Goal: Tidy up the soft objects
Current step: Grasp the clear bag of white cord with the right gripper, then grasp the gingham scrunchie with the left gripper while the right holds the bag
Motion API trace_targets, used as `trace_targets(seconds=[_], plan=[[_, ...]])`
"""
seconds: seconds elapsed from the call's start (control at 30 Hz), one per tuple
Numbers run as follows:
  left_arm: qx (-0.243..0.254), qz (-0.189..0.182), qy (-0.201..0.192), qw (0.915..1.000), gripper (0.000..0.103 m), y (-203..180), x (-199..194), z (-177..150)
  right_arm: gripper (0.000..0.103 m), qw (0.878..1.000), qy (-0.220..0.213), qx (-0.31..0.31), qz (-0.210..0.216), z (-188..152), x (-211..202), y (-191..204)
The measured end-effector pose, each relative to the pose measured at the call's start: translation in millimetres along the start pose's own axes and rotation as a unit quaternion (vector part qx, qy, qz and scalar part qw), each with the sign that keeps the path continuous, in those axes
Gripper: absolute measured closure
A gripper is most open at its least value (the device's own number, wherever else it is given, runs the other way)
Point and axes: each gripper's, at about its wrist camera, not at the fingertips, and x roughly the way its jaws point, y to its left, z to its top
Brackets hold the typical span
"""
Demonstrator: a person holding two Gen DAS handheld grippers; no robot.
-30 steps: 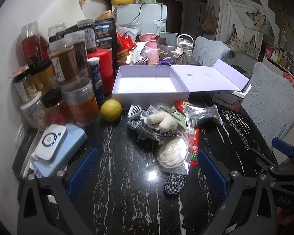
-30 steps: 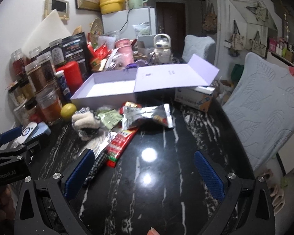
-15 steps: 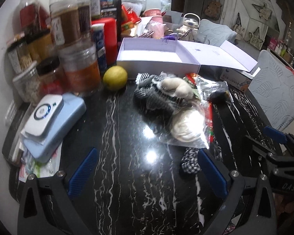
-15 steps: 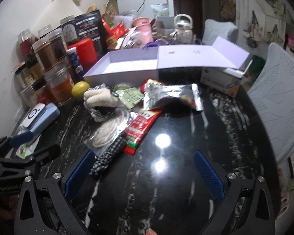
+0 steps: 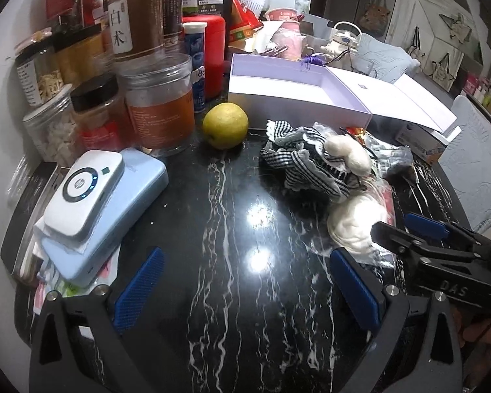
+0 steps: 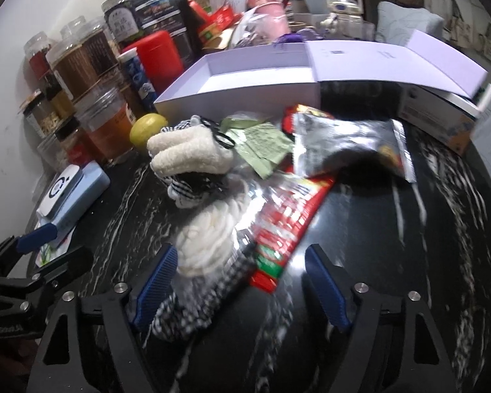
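Note:
A heap of soft things lies on the black marble table (image 5: pixel 219 216): a black-and-white checked cloth (image 5: pixel 298 163), a cream fluffy piece (image 6: pixel 186 150) on top, a white knitted piece in a clear bag (image 6: pixel 209 239) and a small checked fabric piece (image 6: pixel 193 301). An open lilac box (image 5: pixel 294 101) stands behind the heap. My right gripper (image 6: pixel 239 281) hangs low over the heap's near end, its jaws closing. The bagged white piece, the checked piece and a red packet's end lie between them, not pinched. My left gripper (image 5: pixel 245 285) is open over bare tabletop, left of the heap.
Jars and tins (image 5: pixel 160 104) crowd the left wall, with a yellow fruit (image 5: pixel 225 125) beside them. A white device on a pale blue case (image 5: pixel 85 193) lies near left. A red packet (image 6: pixel 288 222), a silver packet (image 6: pixel 347 144) and a green sachet (image 6: pixel 262 144) lie among the heap.
Both grippers have come down and forward toward the heap, which now looks larger. The right gripper's fingers have narrowed around the heap's near end.

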Motion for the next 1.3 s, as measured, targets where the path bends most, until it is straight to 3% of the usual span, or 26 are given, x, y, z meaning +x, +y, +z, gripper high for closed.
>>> trace_targets(seconds=[0.13,0.3,0.4,0.87,1.3], plan=[[-0.01,0.001,0.003,0.9999,0.0,5,7,6,0.04,1.0,0.018,-0.006,0.003,10,18,3],[-0.012,0.0,0.008,0.9999,0.0,6,11,10,0.073,1.0,0.015,-0.003,0.024,19,27,4],[-0.014,-0.009,0.003,0.9999,0.0,3,10,12,0.083,0.999,0.004,0.006,0.038,21,20,2],[0.053,-0.085,0.007,0.995,0.0,-55,12,13,0.087,0.997,-0.041,0.055,0.03,1,-48,-35],[0.151,-0.17,0.074,0.971,0.001,-129,21,-7,0.087,0.995,-0.033,0.087,-0.023,-31,-85,-83]])
